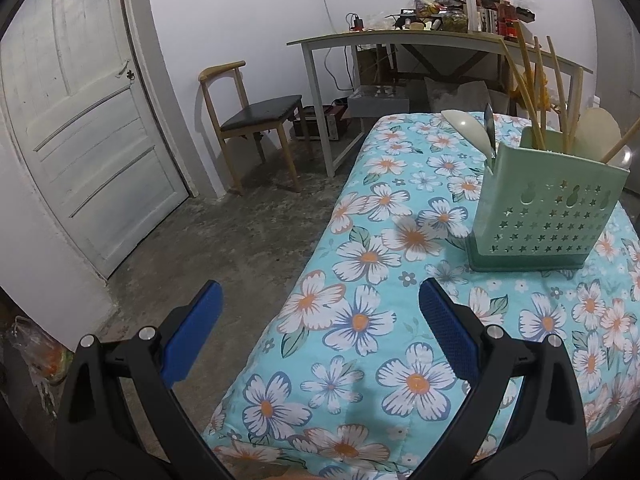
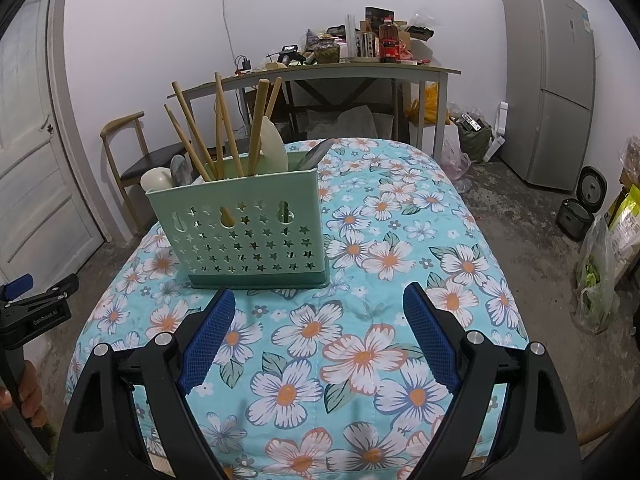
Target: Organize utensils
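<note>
While tilted down, left gripper (image 1: 320, 300) and right gripper (image 2: 318, 304) gape empty.

Room beyond the gripper: white walls, rough grey concrete floor (image 1: 240, 240). Ahead, a cluttered white-framed desk (image 2: 320, 74); ahead-left, a wooden chair (image 1: 256, 120) with dark seat and a panelled white door (image 1: 80, 128); far right, a grey refrigerator (image 2: 548, 80). Directly below, a floral blue cloth (image 2: 360, 340).
</note>
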`<state>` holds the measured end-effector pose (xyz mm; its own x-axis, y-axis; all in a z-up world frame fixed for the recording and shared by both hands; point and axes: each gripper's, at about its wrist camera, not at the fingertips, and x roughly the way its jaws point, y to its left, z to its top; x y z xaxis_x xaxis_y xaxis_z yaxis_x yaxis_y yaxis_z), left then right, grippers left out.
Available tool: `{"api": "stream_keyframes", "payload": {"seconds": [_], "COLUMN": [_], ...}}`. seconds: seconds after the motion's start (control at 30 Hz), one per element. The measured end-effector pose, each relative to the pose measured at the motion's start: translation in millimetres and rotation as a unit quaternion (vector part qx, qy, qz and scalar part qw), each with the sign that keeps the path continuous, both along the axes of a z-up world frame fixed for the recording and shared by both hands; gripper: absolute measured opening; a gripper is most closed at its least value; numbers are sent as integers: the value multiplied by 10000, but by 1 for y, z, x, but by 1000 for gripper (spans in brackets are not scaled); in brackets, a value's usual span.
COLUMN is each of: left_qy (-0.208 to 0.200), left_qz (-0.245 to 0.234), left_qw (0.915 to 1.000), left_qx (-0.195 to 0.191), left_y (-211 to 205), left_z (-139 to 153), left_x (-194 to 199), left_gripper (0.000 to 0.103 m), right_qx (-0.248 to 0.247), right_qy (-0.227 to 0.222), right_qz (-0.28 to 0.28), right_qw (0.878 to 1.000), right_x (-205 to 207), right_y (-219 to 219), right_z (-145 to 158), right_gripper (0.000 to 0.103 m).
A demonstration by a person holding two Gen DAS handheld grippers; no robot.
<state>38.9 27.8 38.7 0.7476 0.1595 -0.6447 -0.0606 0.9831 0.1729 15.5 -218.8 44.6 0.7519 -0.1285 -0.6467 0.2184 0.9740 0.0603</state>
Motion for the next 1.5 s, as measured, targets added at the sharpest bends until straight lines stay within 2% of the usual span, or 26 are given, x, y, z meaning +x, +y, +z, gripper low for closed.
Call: {"api": "stream_keyframes", "payload": {"seconds": [1.5], "left_qy": [47], "left_qz": [-21], "left_qw": [10000], "left_qx": [51], "left_y": [-1], "left_z": [-2], "left_x": [3], "left_gripper": [95], "right_qx": [-18], "right_qy": [-1], "right_qz": [30], "right_qw": [10000], "right_x": [2], "right_y": [2], "right_z": [2], "right_gripper": [84]}}
